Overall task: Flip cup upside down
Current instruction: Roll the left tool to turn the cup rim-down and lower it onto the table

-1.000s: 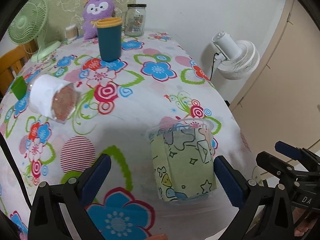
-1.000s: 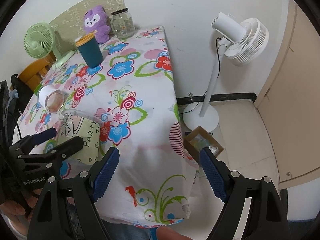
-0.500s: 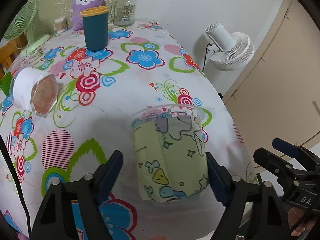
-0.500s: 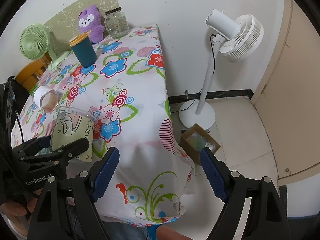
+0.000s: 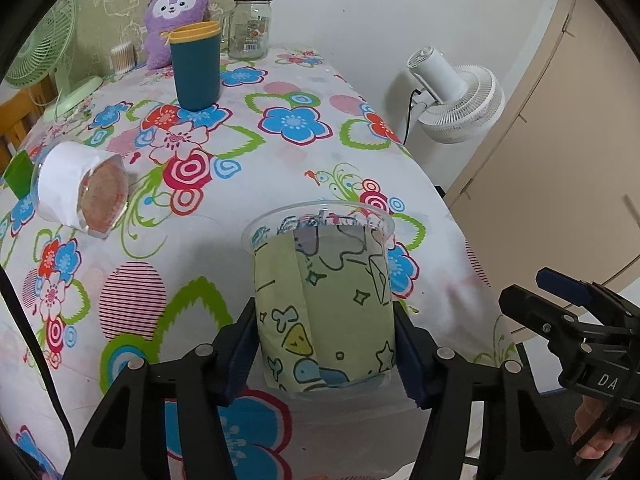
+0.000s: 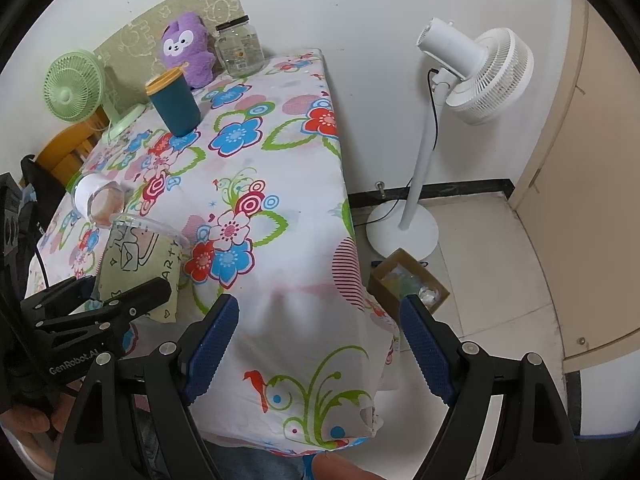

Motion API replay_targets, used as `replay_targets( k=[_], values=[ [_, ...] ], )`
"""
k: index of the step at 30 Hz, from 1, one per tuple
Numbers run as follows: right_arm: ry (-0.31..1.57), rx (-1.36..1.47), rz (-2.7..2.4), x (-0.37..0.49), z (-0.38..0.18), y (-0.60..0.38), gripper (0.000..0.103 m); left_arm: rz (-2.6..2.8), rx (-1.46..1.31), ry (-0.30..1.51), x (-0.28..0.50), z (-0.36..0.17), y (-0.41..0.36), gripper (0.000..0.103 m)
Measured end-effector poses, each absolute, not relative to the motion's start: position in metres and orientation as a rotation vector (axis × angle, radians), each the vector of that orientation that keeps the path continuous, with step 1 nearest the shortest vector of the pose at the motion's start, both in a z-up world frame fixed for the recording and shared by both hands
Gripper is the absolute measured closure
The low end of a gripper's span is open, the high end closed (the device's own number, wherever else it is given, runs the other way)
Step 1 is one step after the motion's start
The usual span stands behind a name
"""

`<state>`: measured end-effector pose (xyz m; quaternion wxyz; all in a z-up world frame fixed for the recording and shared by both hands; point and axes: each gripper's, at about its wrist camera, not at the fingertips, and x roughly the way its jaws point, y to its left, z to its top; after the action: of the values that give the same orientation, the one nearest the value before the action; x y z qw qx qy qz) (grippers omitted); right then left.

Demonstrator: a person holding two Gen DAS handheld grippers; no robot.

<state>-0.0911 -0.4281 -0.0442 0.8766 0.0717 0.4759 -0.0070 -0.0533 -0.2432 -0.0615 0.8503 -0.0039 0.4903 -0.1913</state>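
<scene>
A clear plastic cup (image 5: 326, 304) with a green cartoon sleeve stands upright, mouth up, near the table's front edge. My left gripper (image 5: 325, 354) is shut on its lower half, blue pads pressed against both sides. The cup also shows in the right wrist view (image 6: 138, 264), with the left gripper (image 6: 120, 300) around it. My right gripper (image 6: 318, 346) is open and empty, off the table's front right corner, above the hanging cloth. It also shows in the left wrist view (image 5: 560, 300) at the right.
On the floral tablecloth (image 5: 280, 152): a white paper-wrapped jar (image 5: 82, 190) on its side at left, a teal cup with yellow rim (image 5: 196, 68), a glass jar (image 5: 250, 28), a purple plush (image 5: 176, 12) and a green fan (image 5: 40, 44). A white standing fan (image 6: 472, 76) and a cardboard box (image 6: 408, 280) stand on the floor at right.
My left gripper has moved forward around the cup and closed from wide open until its pads grip the cup's sides. The right gripper has barely moved.
</scene>
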Motion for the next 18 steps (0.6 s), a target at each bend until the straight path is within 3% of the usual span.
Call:
replay_targets(
  k=[18],
  values=[
    [0.981,0.158,0.026,-0.086,-0.044,-0.421,0.019,-0.543,0.142,1.236,-0.028,-0.034,-0.231,0.040]
  ],
)
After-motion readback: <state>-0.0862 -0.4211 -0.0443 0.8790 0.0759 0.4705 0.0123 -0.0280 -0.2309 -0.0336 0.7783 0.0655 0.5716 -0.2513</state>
